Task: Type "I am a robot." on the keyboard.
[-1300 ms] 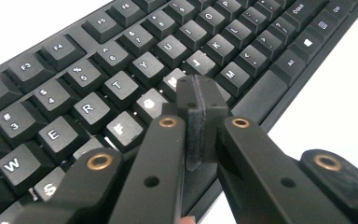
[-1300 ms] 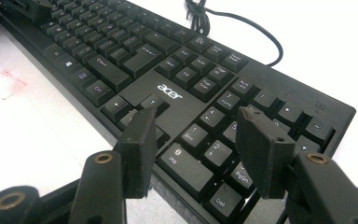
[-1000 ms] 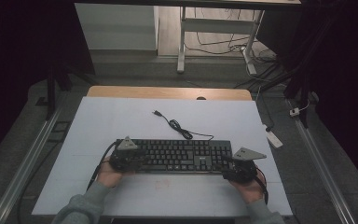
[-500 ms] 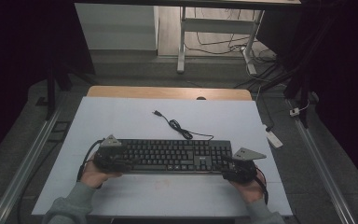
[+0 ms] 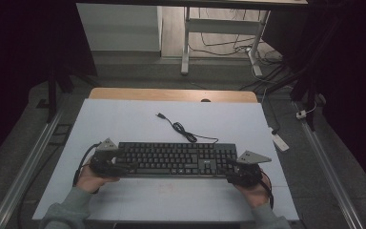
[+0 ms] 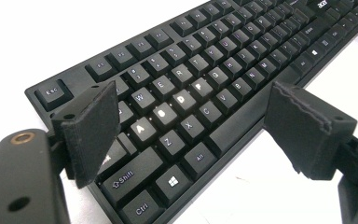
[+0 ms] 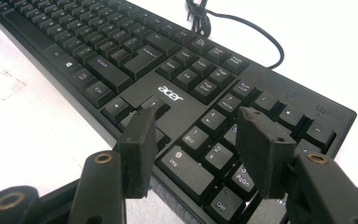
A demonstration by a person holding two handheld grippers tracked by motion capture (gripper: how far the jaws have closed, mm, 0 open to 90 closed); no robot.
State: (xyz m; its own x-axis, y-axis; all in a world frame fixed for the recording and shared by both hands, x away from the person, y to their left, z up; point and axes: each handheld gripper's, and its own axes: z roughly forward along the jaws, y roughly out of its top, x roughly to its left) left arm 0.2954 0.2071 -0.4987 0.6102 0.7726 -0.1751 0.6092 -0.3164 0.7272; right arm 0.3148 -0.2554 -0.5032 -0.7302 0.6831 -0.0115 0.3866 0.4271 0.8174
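Note:
A black Acer keyboard (image 5: 171,160) (image 6: 205,79) (image 7: 168,60) lies flat on the white mat (image 5: 124,119), its cable (image 5: 183,131) (image 7: 242,23) curling away behind it. My left gripper (image 5: 119,165) (image 6: 196,116) sits at the keyboard's left front corner. Its jaws have just been opening and now stand wide. One pad hangs over the left-hand keys, the other over the mat in front, and neither presses on anything. My right gripper (image 5: 233,174) (image 7: 198,135) is open over the right front corner, one jaw above the arrow keys and one above the number pad.
A wooden table edge (image 5: 171,94) shows behind the mat. Metal rails (image 5: 28,162) run along both sides. A white power strip (image 5: 280,142) lies on the floor to the right, and desk legs (image 5: 186,47) with loose cables stand farther back.
My left gripper has slid left along the keyboard's front edge to its end and its jaws have opened. The right gripper and the keyboard have kept still.

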